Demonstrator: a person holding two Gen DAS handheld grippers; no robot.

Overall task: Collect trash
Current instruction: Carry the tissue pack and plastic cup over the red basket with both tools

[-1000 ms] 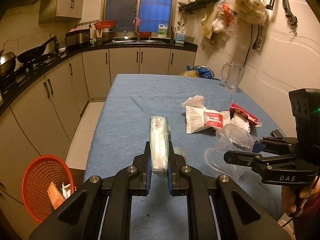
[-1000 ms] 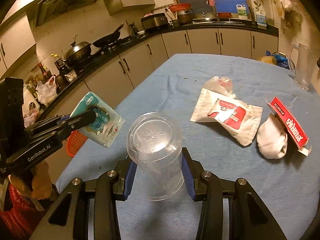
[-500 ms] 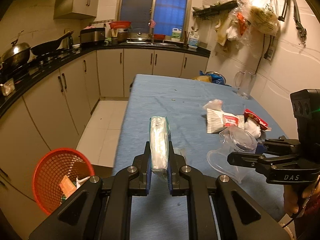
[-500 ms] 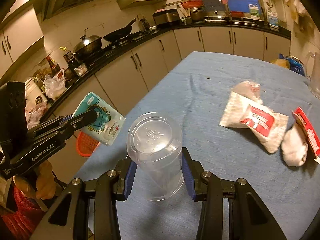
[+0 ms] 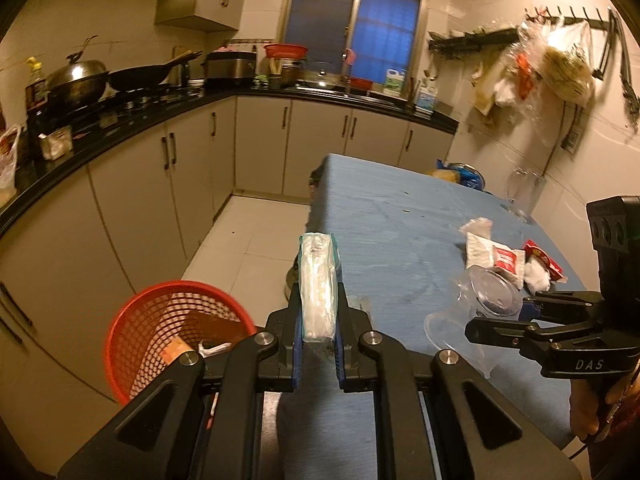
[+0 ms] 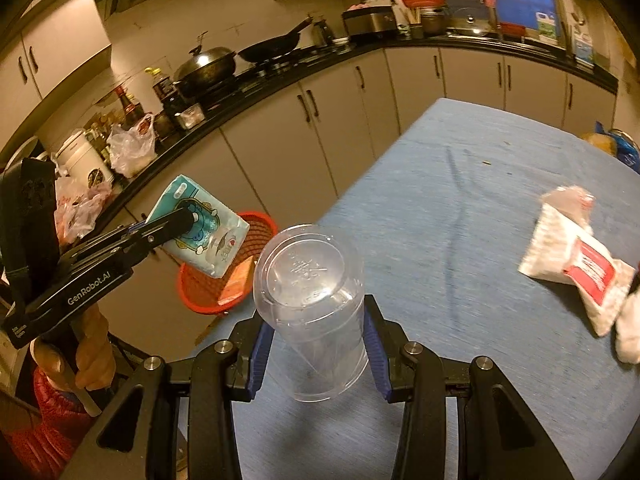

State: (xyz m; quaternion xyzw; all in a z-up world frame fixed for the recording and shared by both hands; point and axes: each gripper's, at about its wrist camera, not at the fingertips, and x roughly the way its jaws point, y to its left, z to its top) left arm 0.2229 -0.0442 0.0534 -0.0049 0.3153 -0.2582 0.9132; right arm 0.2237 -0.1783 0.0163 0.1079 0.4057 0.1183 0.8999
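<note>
My left gripper (image 5: 317, 316) is shut on a teal and white tissue pack (image 5: 318, 284), held in the air at the table's left edge; the pack also shows in the right wrist view (image 6: 202, 226). My right gripper (image 6: 314, 344) is shut on a clear plastic cup (image 6: 314, 284), held bottom-forward above the blue table (image 6: 460, 208); the cup also shows in the left wrist view (image 5: 476, 308). A red mesh trash basket (image 5: 160, 332) with some trash inside stands on the floor left of the table and shows in the right wrist view (image 6: 228, 264).
On the table lie a white and red wrapper (image 6: 576, 264), a crumpled white tissue (image 5: 536, 276) and a red packet (image 5: 544, 260). A glass pitcher (image 5: 524, 196) stands at the far right. Kitchen cabinets (image 5: 160, 184) line the left side, across a tiled floor strip.
Both grippers have swung left with their loads. The red basket now lies nearer the view centre, and the table trash has shifted right.
</note>
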